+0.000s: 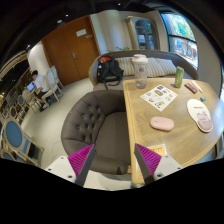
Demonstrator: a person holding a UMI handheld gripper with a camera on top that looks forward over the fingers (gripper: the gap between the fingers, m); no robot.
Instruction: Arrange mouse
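Gripper (pixel 113 160) held with jaws spread wide, nothing between them but the grey seat below and the near end of the table; magenta pads (pixel 80 158) facing each other across the gap. Pale pink mouse (pixel 162 124) resting on the wooden table (pixel 140 115), ahead of the right finger and a little outboard of it, clear of both jaws, not touched. Just beyond the mouse, farther from the jaws, an open printed leaflet (pixel 158 96) lying flat. Outboard of the mouse to the right, a round pink-and-white mouse pad (pixel 201 114), apart from the mouse. Farther along the table, well beyond the jaws: a clear lidded jar (pixel 140 72) standing upright, a green bottle (pixel 179 77) upright nearer the window side, and a small reddish item (pixel 191 87) lying beside the leaflet. Directly ahead of the jaws and lower, a grey tufted armchair (pixel 92 122) drawn up to the table's left edge. Beyond it, a dark bag (pixel 108 70) on a grey sofa (pixel 120 60). Far to the left, a person (pixel 32 84) seated at a desk, with a wooden door (pixel 70 50) behind.
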